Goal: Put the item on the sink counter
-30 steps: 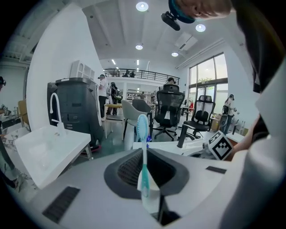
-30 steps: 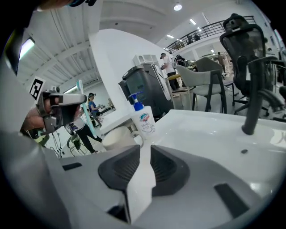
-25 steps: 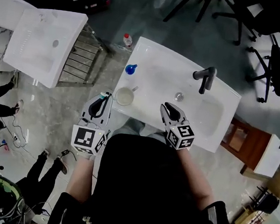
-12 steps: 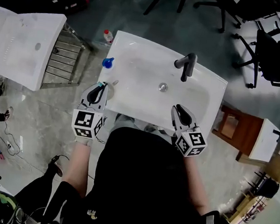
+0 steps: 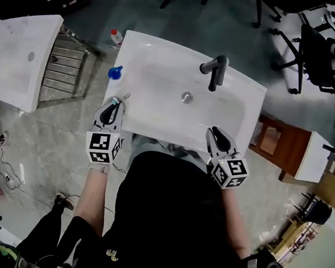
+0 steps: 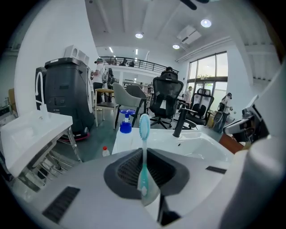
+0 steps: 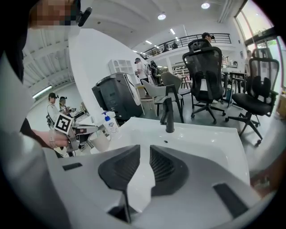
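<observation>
- Grey left claw [image 6: 144, 154] pinches a teal-and-white plastic toothbrush [image 6: 144, 127]. The handle is between the pads and the bristle head stands up past the tips.
- From the head view, it sits at centre left, over the front left corner of the white ceramic sink desk [image 5: 158, 108].
- Just beyond it, a blue-capped pump bottle [image 5: 115, 72] stands at the desk's left edge.
- Grey right claw [image 7: 144, 163] is slightly spread, with nothing between its pads. It is over the desk's front edge, right of centre.
- Dark metal tap [image 5: 216, 70] stands at the far rim.
</observation>
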Tool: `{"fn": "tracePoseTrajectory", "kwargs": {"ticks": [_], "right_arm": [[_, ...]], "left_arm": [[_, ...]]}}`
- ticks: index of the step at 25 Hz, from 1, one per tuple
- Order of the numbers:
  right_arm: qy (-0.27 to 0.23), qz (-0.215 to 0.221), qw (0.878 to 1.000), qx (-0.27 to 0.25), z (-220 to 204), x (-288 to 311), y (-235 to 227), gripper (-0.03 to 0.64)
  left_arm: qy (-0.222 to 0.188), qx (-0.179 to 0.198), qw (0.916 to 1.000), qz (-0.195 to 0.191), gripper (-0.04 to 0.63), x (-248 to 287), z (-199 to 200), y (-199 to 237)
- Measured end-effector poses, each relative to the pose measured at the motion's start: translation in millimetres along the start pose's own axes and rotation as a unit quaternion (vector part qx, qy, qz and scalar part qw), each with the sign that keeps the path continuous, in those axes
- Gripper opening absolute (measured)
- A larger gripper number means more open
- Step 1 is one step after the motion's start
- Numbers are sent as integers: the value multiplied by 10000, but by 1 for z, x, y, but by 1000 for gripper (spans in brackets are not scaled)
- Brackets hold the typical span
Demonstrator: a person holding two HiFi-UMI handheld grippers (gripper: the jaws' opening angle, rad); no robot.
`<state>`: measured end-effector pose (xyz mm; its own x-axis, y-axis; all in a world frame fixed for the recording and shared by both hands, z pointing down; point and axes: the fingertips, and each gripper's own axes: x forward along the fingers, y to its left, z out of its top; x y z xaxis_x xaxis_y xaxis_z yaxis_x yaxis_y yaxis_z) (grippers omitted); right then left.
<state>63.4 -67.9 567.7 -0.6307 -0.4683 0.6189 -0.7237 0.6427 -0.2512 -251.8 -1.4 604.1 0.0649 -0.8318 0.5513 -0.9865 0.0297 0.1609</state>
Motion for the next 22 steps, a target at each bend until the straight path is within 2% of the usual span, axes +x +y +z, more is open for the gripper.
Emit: {"fn": "tracePoseTrajectory", "kwargs": {"ticks": [6,17,22], "right_arm": [[35,-58,10000,52,-4,1,0,83],[13,-117,9999,93,-7,3,3,83],[-31,-120,9998,177,-8,0,2,83]], "left_arm": [[49,34,9998,171,41,5,1,13],[206,419,9983,340,52,11,-3,25],[401,445,9972,442,135,12,-7,31]]}}
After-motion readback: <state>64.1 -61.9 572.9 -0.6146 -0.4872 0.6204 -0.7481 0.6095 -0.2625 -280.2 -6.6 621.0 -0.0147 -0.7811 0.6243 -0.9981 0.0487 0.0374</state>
